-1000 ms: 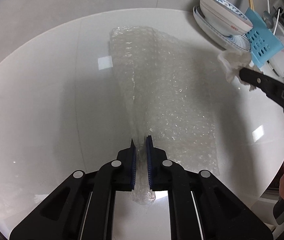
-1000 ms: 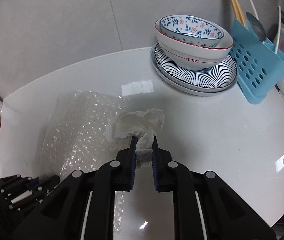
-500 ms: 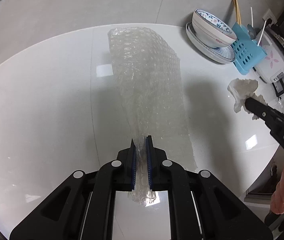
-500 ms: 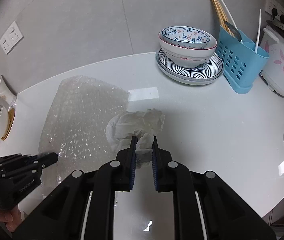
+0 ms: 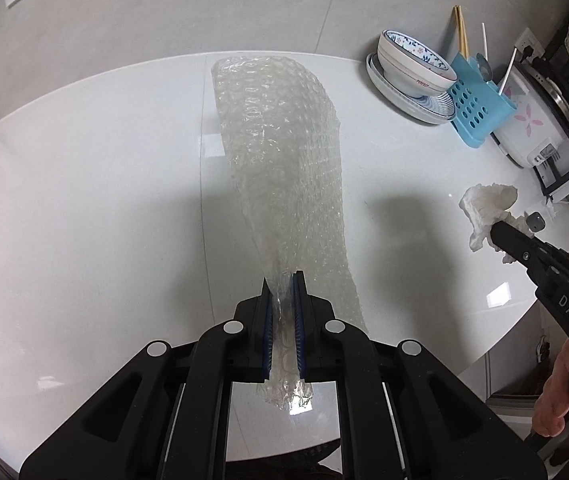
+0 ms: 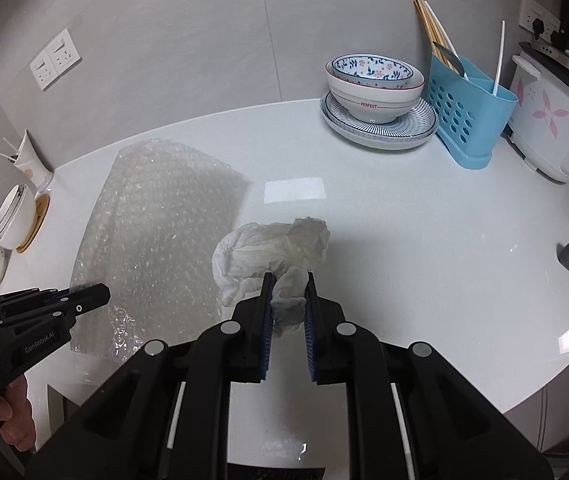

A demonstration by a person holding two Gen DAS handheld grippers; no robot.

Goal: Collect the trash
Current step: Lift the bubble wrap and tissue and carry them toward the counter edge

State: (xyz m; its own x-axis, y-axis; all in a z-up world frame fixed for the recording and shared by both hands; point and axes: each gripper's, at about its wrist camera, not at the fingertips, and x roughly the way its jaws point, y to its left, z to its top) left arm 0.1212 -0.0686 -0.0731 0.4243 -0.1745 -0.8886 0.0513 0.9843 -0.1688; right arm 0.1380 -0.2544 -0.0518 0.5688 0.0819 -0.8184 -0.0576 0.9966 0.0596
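Holding trash over a white countertop (image 6: 404,208): left gripper (image 5: 283,284) clamped on a hanging sheet of bubble wrap (image 5: 284,152), right gripper (image 6: 287,280) pinching a crumpled tissue (image 6: 272,248); slick, dangling wrap could slip free or snag nearby stacked bowls (image 6: 374,86)

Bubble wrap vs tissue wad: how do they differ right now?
The bubble wrap is a clear, bumpy sheet; the tissue wad is opaque, white and crumpled. The bubble wrap hangs long and flat from the left gripper, while the tissue wad bunches compactly at the right gripper. The bubble wrap is far larger. Both are clamped between shut jaws, lifted above the white counter.
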